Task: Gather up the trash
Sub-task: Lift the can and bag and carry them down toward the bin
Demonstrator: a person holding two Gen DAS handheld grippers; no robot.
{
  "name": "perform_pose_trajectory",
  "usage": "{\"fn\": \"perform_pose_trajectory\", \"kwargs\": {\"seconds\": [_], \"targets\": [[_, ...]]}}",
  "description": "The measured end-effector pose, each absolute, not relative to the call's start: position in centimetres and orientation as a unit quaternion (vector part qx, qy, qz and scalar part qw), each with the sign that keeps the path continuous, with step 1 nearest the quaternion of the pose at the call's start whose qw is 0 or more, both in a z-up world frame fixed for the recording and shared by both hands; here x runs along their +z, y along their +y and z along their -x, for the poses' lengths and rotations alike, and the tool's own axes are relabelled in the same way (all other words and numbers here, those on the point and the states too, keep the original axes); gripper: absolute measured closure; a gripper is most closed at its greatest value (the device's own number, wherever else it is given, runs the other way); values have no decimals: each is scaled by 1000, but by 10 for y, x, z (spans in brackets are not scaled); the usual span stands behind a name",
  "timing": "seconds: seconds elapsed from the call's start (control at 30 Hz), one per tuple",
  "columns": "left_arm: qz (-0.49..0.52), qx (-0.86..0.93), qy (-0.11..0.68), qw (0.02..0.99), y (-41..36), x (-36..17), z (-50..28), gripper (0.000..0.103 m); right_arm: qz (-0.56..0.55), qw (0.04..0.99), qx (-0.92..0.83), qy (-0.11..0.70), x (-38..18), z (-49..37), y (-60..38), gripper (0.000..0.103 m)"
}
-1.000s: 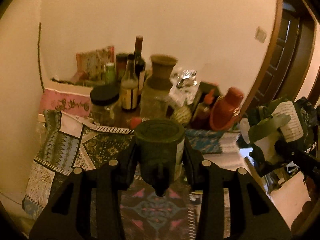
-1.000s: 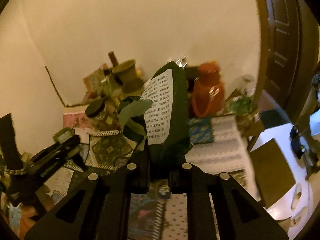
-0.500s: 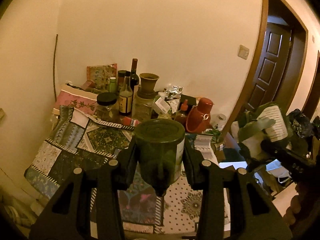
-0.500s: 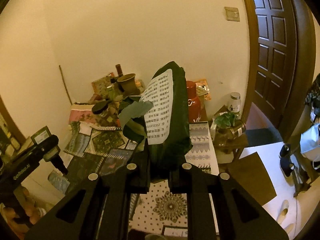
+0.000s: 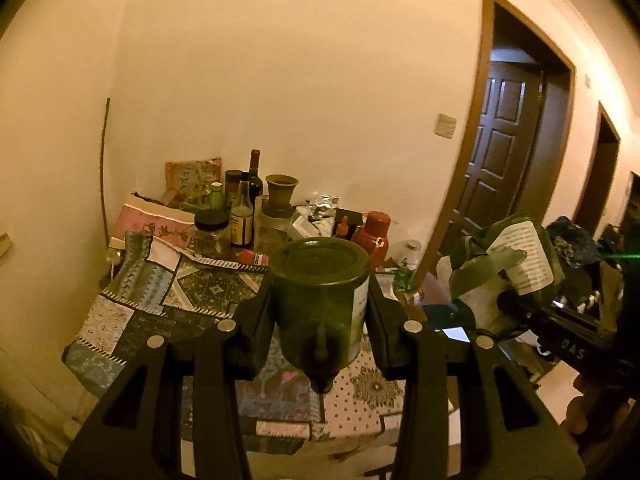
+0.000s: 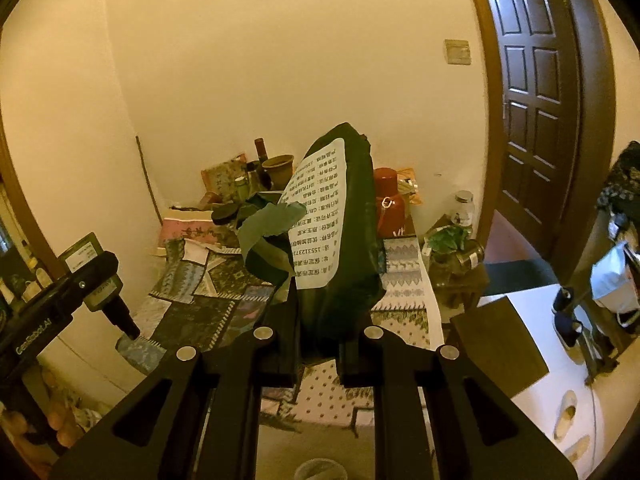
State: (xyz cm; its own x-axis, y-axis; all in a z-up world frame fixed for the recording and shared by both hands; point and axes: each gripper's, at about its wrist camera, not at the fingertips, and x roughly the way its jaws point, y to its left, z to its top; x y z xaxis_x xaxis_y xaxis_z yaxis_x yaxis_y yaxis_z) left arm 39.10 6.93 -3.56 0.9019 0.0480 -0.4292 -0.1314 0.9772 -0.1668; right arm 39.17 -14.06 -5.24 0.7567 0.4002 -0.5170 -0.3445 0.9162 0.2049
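My left gripper (image 5: 318,304) is shut on a green plastic bottle (image 5: 320,292), held lying along the fingers with its base toward the wall and its neck toward the camera. The same gripper and bottle (image 6: 90,276) show at the left edge of the right wrist view. My right gripper (image 6: 318,334) is shut on a crumpled dark green bag (image 6: 340,240) with a white printed label. That bag (image 5: 508,264) also appears at the right of the left wrist view. Both grippers hang in the air, back from the table (image 5: 168,312).
The table has a patchwork cloth; bottles, a jar (image 5: 210,232), a clay vase (image 5: 281,196) and a red flask (image 5: 372,236) crowd its far side by the wall. A low stand with jars (image 6: 456,248) is at its right. A dark door (image 6: 536,92) stands beyond. Slippers (image 6: 566,416) lie on the floor.
Both grippers have drawn back and up from the table with their loads, so the whole table, the door and the floor have come into view. Neither grip has altered.
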Motion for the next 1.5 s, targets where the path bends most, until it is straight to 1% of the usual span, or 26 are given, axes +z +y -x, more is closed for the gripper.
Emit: {"fn": "perform_pose_trajectory", "kwargs": {"seconds": [0.3,0.5,0.7,0.87,1.13,1.33,1.5], "targets": [[81,25,240,967,104,-47,-295,62,-57,938,170,296,-58,-302,-110,92],[93,13,261,961,124,-62,-237,62,-57,935,160,311,-69,-257,-97,91],[91,-7,290,953,125,-79,-209,62,-58,925,146,347,-85,-234,-94,92],[94,-13,314,945,121,-97,-200,62,-52,915,142,375,-102,-227,-97,91],[101,-9,370,924,103,-145,-211,62,-41,887,155,432,-160,-230,-102,91],[100,4,412,906,83,-204,-231,62,-27,864,171,474,-223,-245,-110,91],[107,13,435,894,68,-266,-246,62,-20,845,174,506,-284,-257,-116,91]]}}
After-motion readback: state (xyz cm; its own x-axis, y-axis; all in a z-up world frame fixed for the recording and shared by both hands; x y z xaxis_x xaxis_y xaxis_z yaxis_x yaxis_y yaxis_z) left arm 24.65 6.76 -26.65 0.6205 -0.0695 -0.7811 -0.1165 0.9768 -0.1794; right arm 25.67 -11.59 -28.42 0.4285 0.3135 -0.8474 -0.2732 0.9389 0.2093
